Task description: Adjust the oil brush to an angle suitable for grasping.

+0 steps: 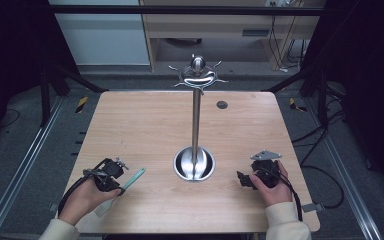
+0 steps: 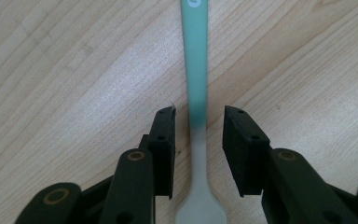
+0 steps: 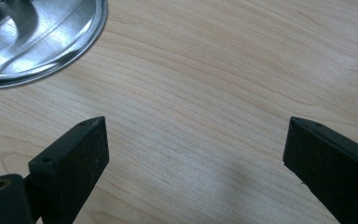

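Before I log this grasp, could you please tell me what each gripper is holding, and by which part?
Nothing is held. The left gripper straddles the neck of the teal spatula lying on the table, fingers clear of it. The right gripper is open over bare wood.

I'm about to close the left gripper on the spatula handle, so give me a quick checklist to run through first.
1. Handle between the jaws: ok. The spatula runs up the gap of the left gripper.
2. Pads pressing on the handle: not ok. Wood shows on both sides of it; the jaws are open.
3. Handle centred: ok, roughly midway between the pads.
4. Spatula flat on the table: ok, it lies on the wood.
5. Right gripper out of the way: ok. Open over bare wood beside the stand base.
6. Path to the hook stand: cannot tell.
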A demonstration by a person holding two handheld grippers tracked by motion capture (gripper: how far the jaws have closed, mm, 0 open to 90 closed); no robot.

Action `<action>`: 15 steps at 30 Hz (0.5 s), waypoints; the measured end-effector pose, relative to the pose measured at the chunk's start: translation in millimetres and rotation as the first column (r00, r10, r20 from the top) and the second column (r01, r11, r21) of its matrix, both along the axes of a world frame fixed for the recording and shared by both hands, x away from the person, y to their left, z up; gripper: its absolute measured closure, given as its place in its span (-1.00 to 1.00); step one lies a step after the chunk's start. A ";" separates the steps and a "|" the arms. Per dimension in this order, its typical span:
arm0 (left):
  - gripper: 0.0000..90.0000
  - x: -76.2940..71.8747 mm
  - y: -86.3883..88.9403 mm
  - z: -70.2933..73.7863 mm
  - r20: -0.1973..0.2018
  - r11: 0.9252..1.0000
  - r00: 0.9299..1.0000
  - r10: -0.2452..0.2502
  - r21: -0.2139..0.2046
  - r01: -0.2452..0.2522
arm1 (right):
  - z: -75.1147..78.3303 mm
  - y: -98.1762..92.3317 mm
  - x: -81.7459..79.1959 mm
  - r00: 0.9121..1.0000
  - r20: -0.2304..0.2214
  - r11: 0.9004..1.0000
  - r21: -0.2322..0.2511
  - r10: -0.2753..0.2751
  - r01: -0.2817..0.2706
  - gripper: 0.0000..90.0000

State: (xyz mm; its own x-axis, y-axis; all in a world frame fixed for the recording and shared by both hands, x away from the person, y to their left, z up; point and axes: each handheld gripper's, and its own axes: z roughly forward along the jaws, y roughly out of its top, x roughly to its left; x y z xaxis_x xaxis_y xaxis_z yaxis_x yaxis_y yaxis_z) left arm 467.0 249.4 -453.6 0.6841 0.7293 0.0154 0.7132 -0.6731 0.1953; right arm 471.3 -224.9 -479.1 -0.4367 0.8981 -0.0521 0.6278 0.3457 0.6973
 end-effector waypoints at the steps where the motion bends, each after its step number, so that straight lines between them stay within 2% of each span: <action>1: 0.45 0.3 0.1 -0.6 -0.005 1.000 1.000 -0.002 0.000 0.002 | 0.0 0.0 0.0 1.000 0.000 1.000 0.000 0.000 0.000 -0.84; 12: 0.54 1.6 -2.2 -6.0 -0.034 1.000 0.999 -0.013 0.019 0.014 | 0.0 -0.1 0.0 1.000 0.000 1.000 0.000 -0.001 0.001 -0.84; 15: 0.62 2.0 -1.8 -7.1 -0.031 1.000 0.999 -0.011 0.020 0.012 | 0.1 -0.2 0.0 1.000 0.000 1.000 -0.001 -0.002 0.002 -0.84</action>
State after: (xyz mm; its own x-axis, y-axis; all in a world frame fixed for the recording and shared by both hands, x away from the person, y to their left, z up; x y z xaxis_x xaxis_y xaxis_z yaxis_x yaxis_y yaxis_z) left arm 469.0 247.6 -460.7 0.6927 0.7212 0.0087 0.7110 -0.6848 0.1594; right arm 471.3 -225.2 -479.0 -0.4349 0.8989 -0.0528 0.6285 0.3450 0.6971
